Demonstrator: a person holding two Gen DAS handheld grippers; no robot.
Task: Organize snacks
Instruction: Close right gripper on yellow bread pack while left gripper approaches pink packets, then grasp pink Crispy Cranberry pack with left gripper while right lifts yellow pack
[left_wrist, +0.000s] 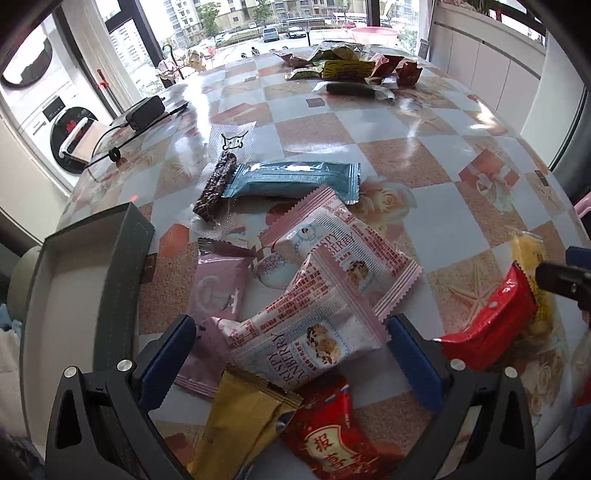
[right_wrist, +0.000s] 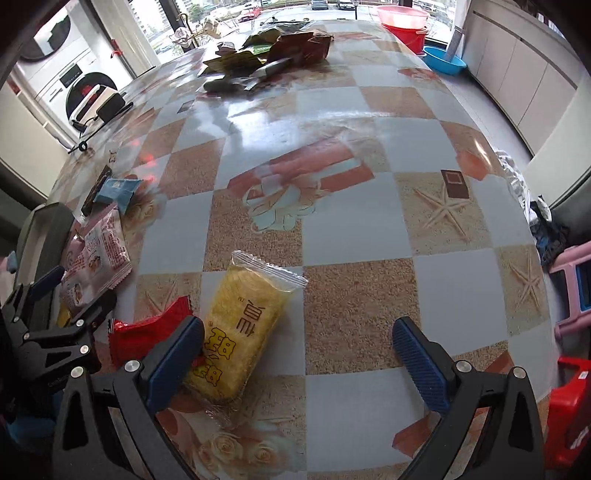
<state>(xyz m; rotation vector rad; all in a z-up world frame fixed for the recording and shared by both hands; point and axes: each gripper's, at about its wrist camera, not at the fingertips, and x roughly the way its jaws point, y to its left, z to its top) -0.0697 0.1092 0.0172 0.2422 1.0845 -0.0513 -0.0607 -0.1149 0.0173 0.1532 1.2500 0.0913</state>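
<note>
The left gripper (left_wrist: 291, 354) gapes around a light, crinkly pink cranberry snack packet (left_wrist: 295, 325); pinch its puffy middle gently. The right gripper (right_wrist: 295, 354) hangs open beside a yellow clear-wrapped cake (right_wrist: 240, 332).

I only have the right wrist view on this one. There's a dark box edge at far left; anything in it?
Observer: In the left wrist view the dark box shows a pale interior with no snacks in the visible part.
Operator: What is the left gripper lined up on?
Observer: The left gripper is open, its fingers either side of a pink Crispy Cranberry packet.
Operator: Anything nearer than that packet?
Observer: Yes, a gold wrapper and a red packet with Chinese characters lie closest to the camera.
</note>
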